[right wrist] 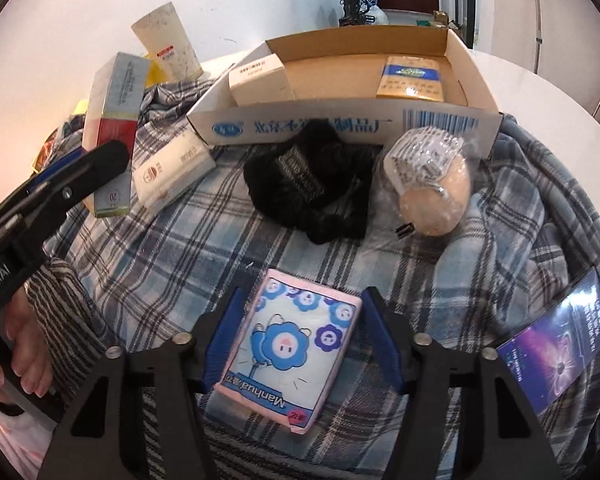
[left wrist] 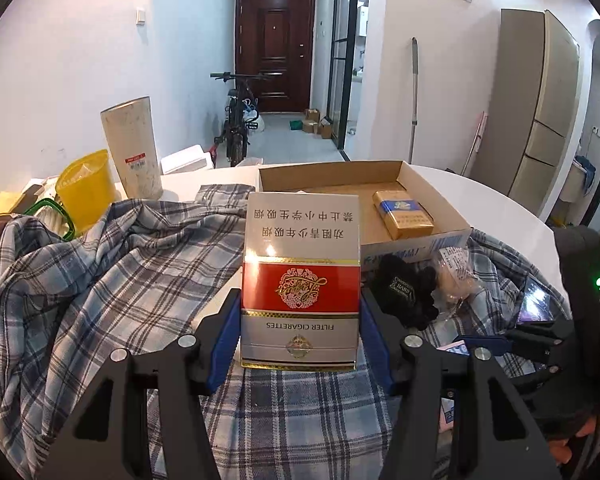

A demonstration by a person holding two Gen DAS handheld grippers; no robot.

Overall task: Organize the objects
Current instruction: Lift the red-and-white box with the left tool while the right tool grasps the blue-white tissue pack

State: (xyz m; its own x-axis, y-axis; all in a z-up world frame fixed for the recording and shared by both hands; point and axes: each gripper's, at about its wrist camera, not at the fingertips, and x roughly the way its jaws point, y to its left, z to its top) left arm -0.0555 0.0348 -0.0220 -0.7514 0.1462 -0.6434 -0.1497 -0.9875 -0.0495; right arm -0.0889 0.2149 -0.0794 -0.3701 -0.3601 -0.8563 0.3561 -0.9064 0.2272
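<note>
My left gripper [left wrist: 300, 312] is shut on a red and white cigarette pack [left wrist: 300, 276], held above the plaid shirt [left wrist: 112, 280] in front of the open cardboard box [left wrist: 416, 240]. The same pack [right wrist: 114, 128] shows at the left of the right wrist view. The box [right wrist: 340, 124] holds a gold cigarette pack [right wrist: 412, 78] and a cream carton [right wrist: 260, 80]. My right gripper [right wrist: 300, 328] stands around a pink and blue tissue packet [right wrist: 288, 352] lying on the shirt; the blue pads sit at its sides.
A black knit item [right wrist: 316, 184], a wrapped beige object [right wrist: 432, 184], a white packet [right wrist: 172, 172] and a purple card [right wrist: 556, 352] lie on the shirt. A cream tube [left wrist: 134, 148] and a yellow container [left wrist: 86, 188] stand at the back left. The round white table's edge [left wrist: 512, 208] curves right.
</note>
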